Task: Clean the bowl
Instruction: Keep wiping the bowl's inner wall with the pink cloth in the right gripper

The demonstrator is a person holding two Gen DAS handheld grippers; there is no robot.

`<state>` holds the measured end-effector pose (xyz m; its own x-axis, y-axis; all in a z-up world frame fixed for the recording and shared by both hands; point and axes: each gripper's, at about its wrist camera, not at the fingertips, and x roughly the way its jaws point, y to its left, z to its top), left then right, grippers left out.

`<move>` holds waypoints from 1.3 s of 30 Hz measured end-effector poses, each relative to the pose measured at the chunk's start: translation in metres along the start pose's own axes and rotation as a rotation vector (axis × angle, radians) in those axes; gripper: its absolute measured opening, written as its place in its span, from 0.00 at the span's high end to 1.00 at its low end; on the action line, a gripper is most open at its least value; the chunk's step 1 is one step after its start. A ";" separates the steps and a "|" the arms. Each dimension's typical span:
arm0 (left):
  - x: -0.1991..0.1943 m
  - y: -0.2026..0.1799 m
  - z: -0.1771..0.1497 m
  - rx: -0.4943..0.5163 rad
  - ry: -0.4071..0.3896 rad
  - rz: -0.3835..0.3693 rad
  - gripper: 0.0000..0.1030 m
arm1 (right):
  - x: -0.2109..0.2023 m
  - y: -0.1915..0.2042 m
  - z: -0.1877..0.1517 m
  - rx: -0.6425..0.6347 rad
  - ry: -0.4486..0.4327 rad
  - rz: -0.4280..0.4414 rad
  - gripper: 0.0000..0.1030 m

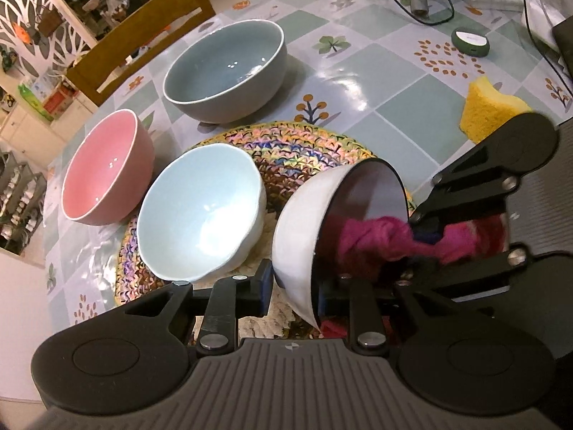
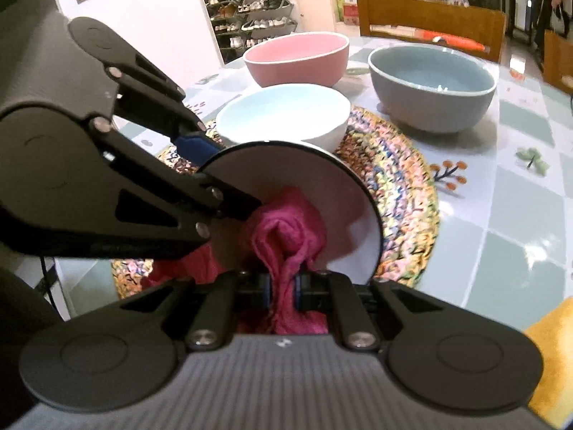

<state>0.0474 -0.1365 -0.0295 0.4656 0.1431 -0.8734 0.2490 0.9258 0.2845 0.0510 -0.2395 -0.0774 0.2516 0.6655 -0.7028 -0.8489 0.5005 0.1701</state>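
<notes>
Four bowls are on the table (image 1: 394,82): a pink bowl (image 1: 107,175) at far left, a grey-blue bowl (image 1: 229,68) farthest, a pale blue bowl (image 1: 200,208) on the woven mat (image 1: 308,150), and a white bowl (image 1: 304,236) tipped on its side over the mat's near right. One yellow sponge (image 1: 490,111) lies far right. The left gripper (image 1: 293,286) clamps the white bowl's rim. The right gripper (image 2: 283,286), angled down, pinches one magenta cloth (image 2: 286,229) pushed inside it.
</notes>
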 end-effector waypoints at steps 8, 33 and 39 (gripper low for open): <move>0.006 0.001 0.001 0.021 0.008 0.010 0.76 | -0.008 0.021 0.005 -0.284 -0.036 -0.176 0.89; 0.008 -0.012 -0.008 0.151 -0.036 0.006 0.71 | 0.007 0.042 0.001 -0.816 0.040 -0.330 0.89; 0.012 -0.005 -0.008 0.097 -0.025 -0.031 0.71 | 0.013 0.027 0.004 -0.616 0.086 -0.271 0.89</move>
<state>0.0450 -0.1369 -0.0452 0.4768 0.1056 -0.8726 0.3440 0.8912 0.2958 0.0333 -0.2148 -0.0792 0.4765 0.5014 -0.7222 -0.8775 0.2198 -0.4263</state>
